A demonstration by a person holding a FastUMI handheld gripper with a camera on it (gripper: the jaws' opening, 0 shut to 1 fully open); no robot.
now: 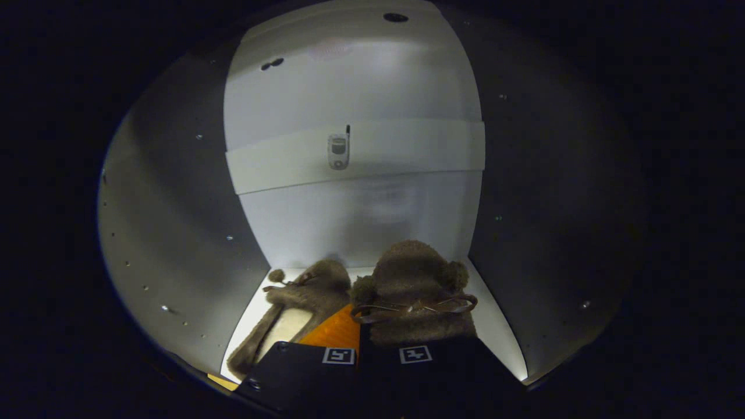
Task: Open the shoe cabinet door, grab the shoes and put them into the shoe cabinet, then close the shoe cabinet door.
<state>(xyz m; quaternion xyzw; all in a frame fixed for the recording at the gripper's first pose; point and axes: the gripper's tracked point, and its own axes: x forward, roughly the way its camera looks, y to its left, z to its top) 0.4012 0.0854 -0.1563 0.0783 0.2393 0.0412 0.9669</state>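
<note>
I am looking into the white shoe cabinet (355,87). Two fuzzy brown slippers are inside it. The left slipper (302,297) lies on the cabinet floor (497,329), pale insole up, toe toward the back panel. The right slipper (414,285), with pompoms and a thin bow, sits just ahead of my fingers and its collar rests against them. My gripper (358,344) has its fingers drawn close together, pinching the near left edge of this right slipper. The pinch point itself is mostly hidden by the fingers.
A white cross rail (407,148) with a small metal fitting (339,151) spans the back panel. The left side wall (174,221) and right side wall (547,203) carry rows of peg holes and close in on both sides.
</note>
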